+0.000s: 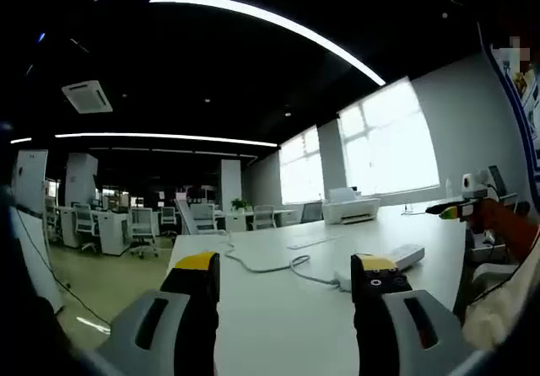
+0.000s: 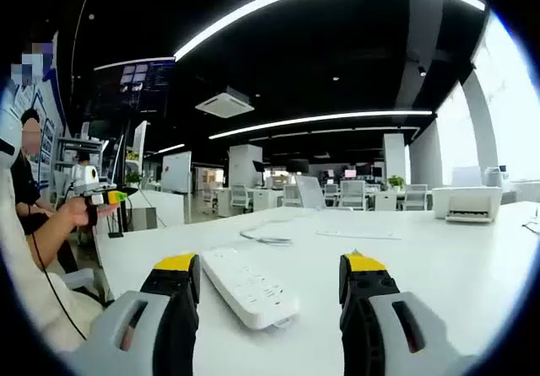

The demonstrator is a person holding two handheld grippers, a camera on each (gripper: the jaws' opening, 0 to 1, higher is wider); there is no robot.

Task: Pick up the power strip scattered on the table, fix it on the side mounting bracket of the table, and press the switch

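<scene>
1. In the left gripper view, the left gripper (image 1: 289, 276) is wide open. Its two yellow-tipped jaws have nothing between them.
2. The jaws hang over a big white table (image 1: 278, 325).
3. The white power strip (image 1: 403, 255) lies flat on the table, past the right jaw and a bit to its right. It is near the jaw tip, but I cannot tell if they touch.
4. The strip's white cord (image 1: 270, 265) curls across the table between the two jaws.
5. A white printer (image 1: 350, 210) sits far back on the table, by the bright windows.
6. In the right gripper view, the right gripper (image 2: 268, 271) is wide open too and holds nothing.
7. The power strip (image 2: 247, 287) lies flat on the table (image 2: 439, 258) between the two jaws, nearer the left one. Neither jaw touches it.
8. Its cord (image 2: 266, 237) lies in a loop farther back.
9. At the left edge, a person's hand (image 2: 80, 212) holds another gripper.
10. The printer (image 2: 471, 203) sits at the far right.
</scene>
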